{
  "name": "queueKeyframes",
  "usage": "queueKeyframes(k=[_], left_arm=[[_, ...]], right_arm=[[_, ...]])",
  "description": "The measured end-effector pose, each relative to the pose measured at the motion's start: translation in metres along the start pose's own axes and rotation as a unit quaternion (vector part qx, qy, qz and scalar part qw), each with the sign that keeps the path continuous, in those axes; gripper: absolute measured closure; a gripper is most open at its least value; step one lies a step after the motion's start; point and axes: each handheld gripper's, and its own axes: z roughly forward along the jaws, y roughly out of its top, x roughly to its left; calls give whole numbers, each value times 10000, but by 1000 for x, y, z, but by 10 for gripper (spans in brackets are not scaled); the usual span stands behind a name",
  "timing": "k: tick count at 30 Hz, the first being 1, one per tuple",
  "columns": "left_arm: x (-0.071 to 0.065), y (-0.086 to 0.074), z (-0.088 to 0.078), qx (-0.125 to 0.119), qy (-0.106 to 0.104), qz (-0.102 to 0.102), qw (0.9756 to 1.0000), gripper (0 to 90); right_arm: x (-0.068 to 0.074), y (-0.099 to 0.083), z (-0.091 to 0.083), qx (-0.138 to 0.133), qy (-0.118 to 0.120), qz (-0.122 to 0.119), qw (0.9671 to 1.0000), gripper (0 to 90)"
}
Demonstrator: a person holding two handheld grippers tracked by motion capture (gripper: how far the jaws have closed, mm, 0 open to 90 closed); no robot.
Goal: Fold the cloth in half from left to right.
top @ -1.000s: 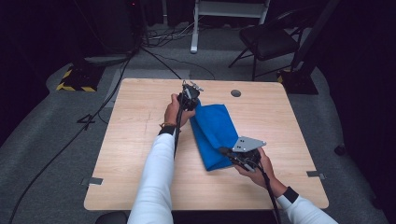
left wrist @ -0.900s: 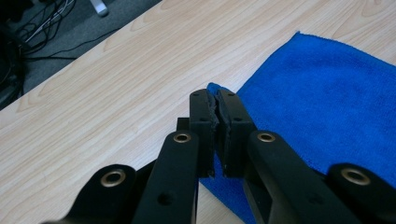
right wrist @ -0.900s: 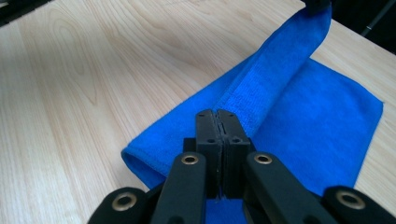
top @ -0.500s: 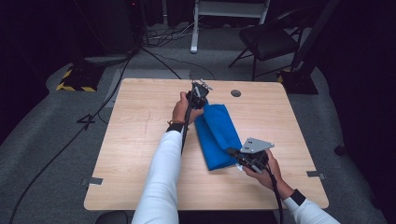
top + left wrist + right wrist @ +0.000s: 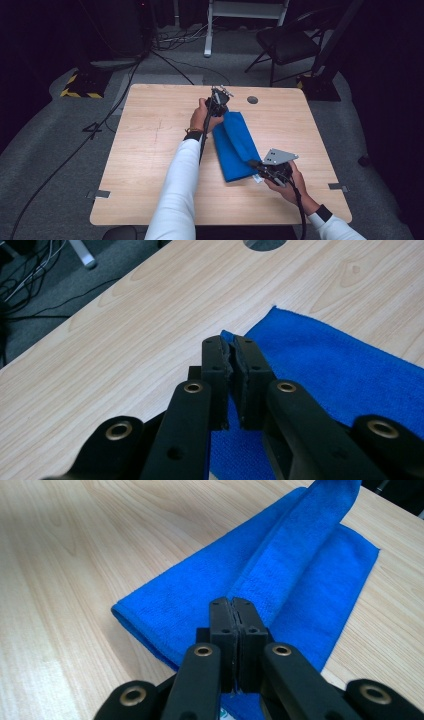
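2 corners pinched: left gripper [image 5: 234, 362] clamped on the far corner of the soft blue microfibre cloth [image 5: 235, 146], a sliver of blue nipped between its pads; right gripper [image 5: 232, 620] closed tight on the near end, pads pressed together over a thin edge. Cloth folded into a long strip, lying aslant on the light wooden table [image 5: 150, 150], the top layer lifted in a loose ridge between the 2 grips. Likely light, limp and slightly grippy, no stiffness to carry a shape, so sagging wherever unsupported. Best held at corners or hems, both ends at once, kept taut to stop bunching; no fragility worth worrying about.
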Motion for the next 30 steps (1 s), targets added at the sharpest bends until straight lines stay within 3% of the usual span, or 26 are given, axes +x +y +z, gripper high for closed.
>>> queueKeyframes(k=[9, 24, 30], left_arm=[[-6, 1, 11, 23, -30, -21, 10000, 846], [-19, 5, 23, 96, 4, 47, 9999, 783], [-17, 4, 23, 119, 24, 0, 9999, 772]], right_arm=[[-7, -4, -4, 36, -87, 50, 9999, 889], [-12, -21, -5, 347, -100, 154, 9992, 882], [-13, -21, -5, 378, -105, 161, 9991, 878]])
